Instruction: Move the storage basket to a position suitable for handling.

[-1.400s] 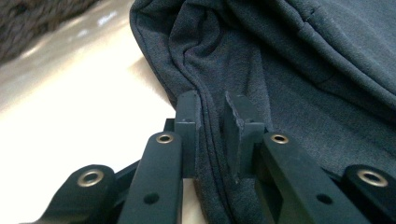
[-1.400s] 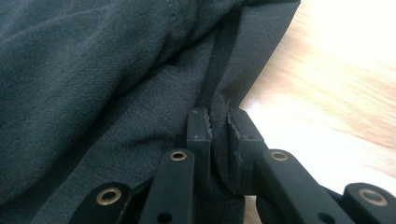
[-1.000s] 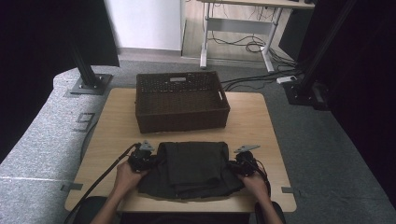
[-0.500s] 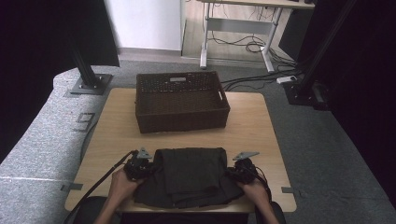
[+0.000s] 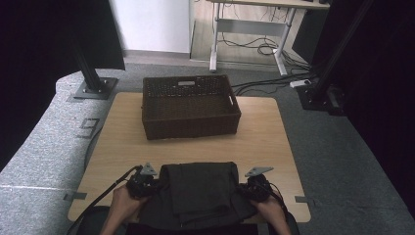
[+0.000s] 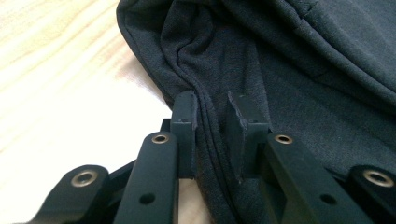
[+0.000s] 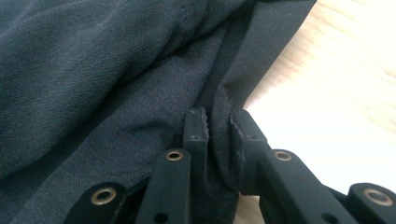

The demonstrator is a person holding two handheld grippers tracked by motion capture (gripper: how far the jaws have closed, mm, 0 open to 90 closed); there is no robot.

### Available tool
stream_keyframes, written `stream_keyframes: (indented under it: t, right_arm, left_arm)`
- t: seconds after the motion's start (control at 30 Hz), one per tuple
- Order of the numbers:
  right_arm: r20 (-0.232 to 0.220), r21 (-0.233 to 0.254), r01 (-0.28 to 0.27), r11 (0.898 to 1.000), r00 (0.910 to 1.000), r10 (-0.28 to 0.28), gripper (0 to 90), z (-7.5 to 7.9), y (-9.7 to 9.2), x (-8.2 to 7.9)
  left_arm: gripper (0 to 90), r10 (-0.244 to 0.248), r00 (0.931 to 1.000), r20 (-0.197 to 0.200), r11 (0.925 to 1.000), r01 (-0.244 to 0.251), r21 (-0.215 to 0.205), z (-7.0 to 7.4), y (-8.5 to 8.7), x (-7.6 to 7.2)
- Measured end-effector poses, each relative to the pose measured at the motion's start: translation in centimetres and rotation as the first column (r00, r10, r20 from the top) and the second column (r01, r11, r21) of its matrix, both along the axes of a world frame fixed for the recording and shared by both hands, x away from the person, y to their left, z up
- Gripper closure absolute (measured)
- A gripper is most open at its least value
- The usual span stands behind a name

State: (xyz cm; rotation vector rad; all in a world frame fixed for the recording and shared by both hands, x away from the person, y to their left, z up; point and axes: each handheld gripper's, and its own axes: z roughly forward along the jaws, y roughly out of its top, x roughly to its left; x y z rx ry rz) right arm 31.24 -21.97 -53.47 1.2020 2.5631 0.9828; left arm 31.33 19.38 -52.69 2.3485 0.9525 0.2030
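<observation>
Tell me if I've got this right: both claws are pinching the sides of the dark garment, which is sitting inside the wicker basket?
Not quite. The left claw and right claw do pinch the dark garment by its sides, but it lies on the wooden table at the near edge, apart from the wicker basket. The high view shows this.

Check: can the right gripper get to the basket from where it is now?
Probably yes, but not freely. The table between the right gripper and the basket is bare, and the basket is open-topped. But its jaws are clamped on the dark cloth, as are the left gripper's, so the cloth would come along.
</observation>
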Motion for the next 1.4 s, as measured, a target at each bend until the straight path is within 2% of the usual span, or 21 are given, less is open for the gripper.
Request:
stream_keyframes:
  t: [0.27,0.43,0.5,0.53,0.57,0.6,0.7,0.73,0.77,0.83,0.87,0.93,0.97,1.03,1.07,1.1,1.13,1.23,1.27,1.33,1.4]
  right_arm:
    - [-0.014,0.009,-0.007,1.000,0.9999,0.007,76.3,0.0,-0.5,-1.2]
    - [-0.020,0.009,-0.008,1.000,0.9998,0.008,75.7,0.0,-0.6,-1.4]
    - [-0.024,0.000,-0.010,1.000,0.9997,0.010,72.1,0.1,-0.6,-1.2]
    - [-0.019,-0.003,-0.005,1.000,0.9998,0.005,67.0,0.3,-0.7,-1.1]
    - [-0.019,-0.003,-0.005,1.000,0.9998,0.005,67.0,0.3,-0.7,-1.1]
    - [-0.016,-0.003,-0.004,1.000,0.9999,0.004,65.2,0.4,-0.8,-1.0]
    - [-0.002,0.007,0.021,1.000,0.9998,-0.021,60.2,0.9,-1.4,-0.6]
    - [0.016,0.008,0.031,0.999,0.9994,-0.031,56.0,1.3,-1.6,-0.3]
    - [0.016,0.008,0.031,0.999,0.9994,-0.031,56.0,1.3,-1.6,-0.3]
    - [0.034,0.009,0.043,0.999,0.9985,-0.043,50.4,1.7,-1.7,0.0]
    - [0.050,0.009,0.052,0.999,0.9974,-0.053,44.0,2.1,-1.9,0.5]
    - [0.062,0.010,0.057,0.998,0.9964,-0.058,41.5,2.2,-1.9,0.8]
    - [0.079,0.009,0.071,0.997,0.9944,-0.071,35.6,2.6,-2.1,1.3]
    - [0.084,0.009,0.080,0.997,0.9932,-0.080,33.6,2.7,-2.1,1.5]
    - [0.088,0.009,0.084,0.996,0.9925,-0.085,32.1,2.8,-2.2,1.7]
    - [0.099,0.000,0.101,0.995,0.9899,-0.101,25.6,3.2,-2.4,2.4]
    - [0.103,-0.003,0.112,0.994,0.9884,-0.111,25.0,3.3,-2.5,2.6]
    - [0.109,-0.001,0.120,0.993,0.9868,-0.120,21.5,3.5,-2.7,3.1]
    - [0.118,-0.007,0.142,0.990,0.9831,-0.141,17.1,3.5,-2.8,3.6]
    - [0.125,-0.005,0.158,0.987,0.9798,-0.156,13.7,3.3,-3.0,4.0]
    - [0.130,-0.006,0.176,0.984,0.9763,-0.173,13.6,3.2,-3.1,4.2]
  left_arm:
    - [73.1,-0.018,0.9995,-0.026,0.9997,0.017,-0.019,0.0,0.1,-0.8]
    - [71.5,-0.029,0.9991,-0.033,0.9993,0.028,-0.024,0.0,0.1,-0.7]
    - [65.4,-0.032,0.9992,-0.025,0.9993,0.031,-0.019,0.0,0.1,-0.6]
    - [58.5,-0.026,0.9993,-0.027,0.9996,0.026,-0.014,0.1,0.3,-0.4]
    - [54.8,-0.026,0.9993,-0.027,0.9996,0.026,-0.014,0.1,0.3,-0.4]
    - [54.8,-0.020,0.9992,-0.036,0.9997,0.019,-0.015,0.1,0.4,-0.1]
    - [47.1,-0.004,0.9988,-0.048,0.9995,0.002,-0.033,0.1,0.7,0.5]
    - [42.7,0.002,0.9993,-0.037,0.9990,-0.003,-0.044,0.3,0.9,0.8]
    - [40.1,0.002,0.9993,-0.037,0.9990,-0.003,-0.044,0.3,0.9,0.8]
    - [37.3,0.018,0.9997,-0.019,0.9981,-0.019,-0.058,0.5,1.2,1.1]
    - [30.7,0.025,0.9996,-0.010,0.9978,-0.026,-0.061,0.7,1.3,1.3]
    - [27.7,0.040,0.9989,0.022,0.9975,-0.039,-0.060,1.0,1.6,1.6]
    - [23.4,0.057,0.9972,0.048,0.9968,-0.054,-0.059,1.3,2.0,2.0]
    - [19.9,0.065,0.9963,0.056,0.9965,-0.062,-0.057,1.3,2.1,2.1]
    - [18.0,0.067,0.9950,0.073,0.9966,-0.064,-0.053,1.4,2.3,2.4]
    - [14.3,0.069,0.9937,0.088,0.9969,-0.066,-0.044,1.5,2.4,2.6]
    - [14.2,0.081,0.9910,0.107,0.9966,-0.079,-0.026,1.4,2.6,3.0]
    - [13.3,0.093,0.9889,0.116,0.9956,-0.093,-0.012,1.2,2.8,3.4]
    - [10.5,0.095,0.9886,0.116,0.9955,-0.095,-0.007,1.0,2.9,3.6]
    - [7.8,0.097,0.9880,0.120,0.9949,-0.099,0.018,0.7,3.0,4.1]
    - [6.2,0.103,0.9873,0.121,0.9934,-0.108,0.039,0.4,3.1,4.4]
